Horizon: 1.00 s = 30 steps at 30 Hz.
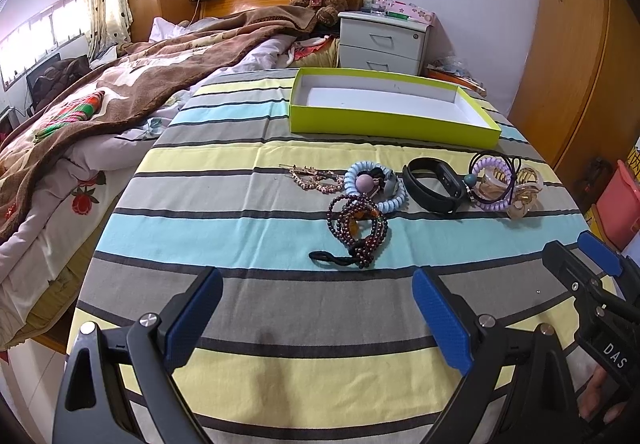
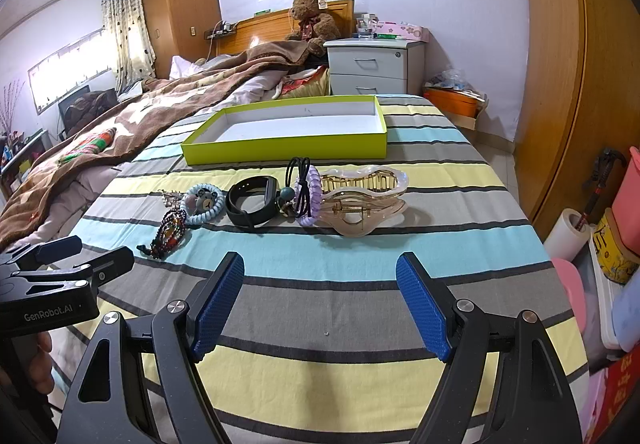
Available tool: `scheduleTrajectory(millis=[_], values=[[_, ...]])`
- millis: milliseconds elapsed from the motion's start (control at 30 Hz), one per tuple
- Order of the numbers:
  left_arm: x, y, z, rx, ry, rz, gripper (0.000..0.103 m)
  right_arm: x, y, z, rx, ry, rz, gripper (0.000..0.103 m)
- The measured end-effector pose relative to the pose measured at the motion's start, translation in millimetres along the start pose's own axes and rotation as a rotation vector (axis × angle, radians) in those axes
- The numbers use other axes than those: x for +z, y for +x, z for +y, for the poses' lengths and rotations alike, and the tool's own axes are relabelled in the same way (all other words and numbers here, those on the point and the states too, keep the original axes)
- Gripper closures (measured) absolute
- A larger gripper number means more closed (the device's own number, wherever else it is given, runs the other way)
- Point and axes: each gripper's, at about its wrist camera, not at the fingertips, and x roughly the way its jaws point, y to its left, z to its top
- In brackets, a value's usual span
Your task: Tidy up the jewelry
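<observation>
A row of jewelry lies on the striped cloth: a rose-gold hair clip [image 1: 314,178], a light blue coil tie [image 1: 374,184], a dark red bead bracelet [image 1: 358,224], a black wristband [image 1: 432,184], a purple coil tie [image 1: 492,180] and a clear beige claw clip [image 2: 366,200]. Behind them stands an empty lime-green box [image 1: 384,124] [image 2: 288,146]. My left gripper [image 1: 318,318] is open and empty, short of the beads. My right gripper [image 2: 320,304] is open and empty, in front of the claw clip.
The striped table [image 1: 240,236] has a bed with a brown blanket [image 1: 120,84] at its left. A white nightstand [image 2: 374,64] stands behind. Boxes and a pink bin [image 2: 624,204] crowd the floor at the right, beside a wooden wardrobe [image 2: 560,64].
</observation>
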Motion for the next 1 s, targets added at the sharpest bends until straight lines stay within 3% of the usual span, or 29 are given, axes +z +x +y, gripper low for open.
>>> scheduleTrajectory(millis=[1000], values=[[0.8, 0.7, -0.4, 0.000, 0.001, 0.004, 0.006, 1.8, -1.4, -2.5, -0.005, 0.005, 0.001, 0.025]])
